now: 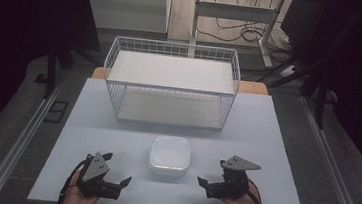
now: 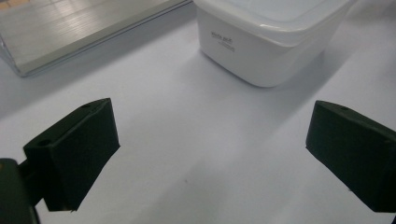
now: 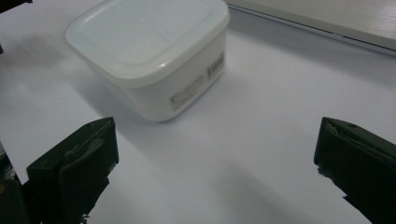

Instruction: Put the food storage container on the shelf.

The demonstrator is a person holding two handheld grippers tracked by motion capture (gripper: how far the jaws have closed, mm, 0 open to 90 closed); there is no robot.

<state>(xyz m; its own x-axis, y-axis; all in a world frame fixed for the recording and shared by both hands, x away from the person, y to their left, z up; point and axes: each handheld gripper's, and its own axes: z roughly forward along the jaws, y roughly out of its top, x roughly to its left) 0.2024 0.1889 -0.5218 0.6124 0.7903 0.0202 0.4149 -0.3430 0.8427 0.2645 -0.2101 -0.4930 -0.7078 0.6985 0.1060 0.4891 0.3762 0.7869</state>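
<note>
A white square plastic container (image 1: 169, 155) with its lid on stands on the pale table (image 1: 265, 140), near the front middle. My left gripper (image 1: 116, 168) rests low at the container's left, its jaws spread wide with nothing between them. In the left gripper view the container (image 2: 271, 42) lies ahead and to the right of the left gripper (image 2: 210, 154). My right gripper (image 1: 211, 171) sits at the container's right, also open and empty. The right gripper view has the container (image 3: 149, 51) ahead and to the left of the right gripper (image 3: 215, 168). Neither gripper touches the container.
A white wire basket rack (image 1: 170, 83) with a shelf board on top and another below stands behind the container, its open side toward me. Its lower board (image 2: 70, 28) edges into the gripper views. Metal rails run along the floor on both sides of the table.
</note>
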